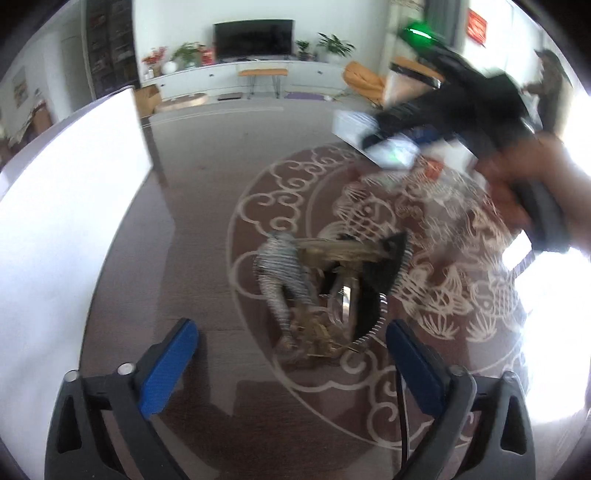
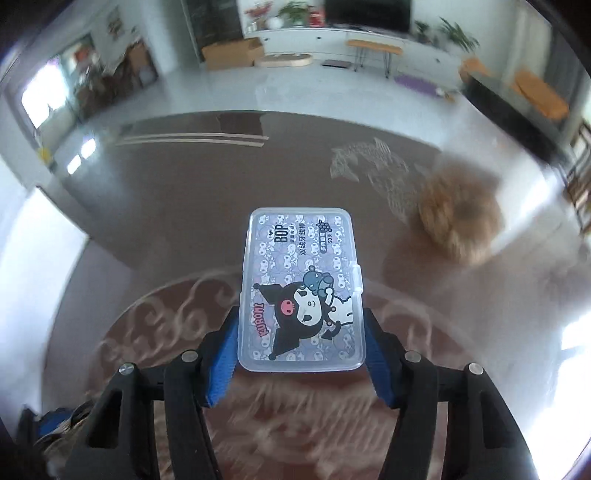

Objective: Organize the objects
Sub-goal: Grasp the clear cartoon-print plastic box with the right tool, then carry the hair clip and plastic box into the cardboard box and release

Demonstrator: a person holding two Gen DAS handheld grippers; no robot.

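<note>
From the left wrist, the left gripper (image 1: 291, 354) hangs spread wide, holding nothing, above a tangled heap of hair clips and striped ties (image 1: 321, 291) on the brown patterned table (image 1: 207, 206).

From the right wrist, the right gripper (image 2: 301, 350) clamps a clear flat plastic cartoon-printed box (image 2: 301, 288) above the table; a fluffy tan pompom (image 2: 458, 218) lies well apart.

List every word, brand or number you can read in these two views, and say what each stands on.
"BOP": lid of the clear plastic case in the right gripper.
"KUROMI": same lid.
"50": same lid.
Small Chinese print there: too small to read.
Red sign on the wall: too blurred.
</note>
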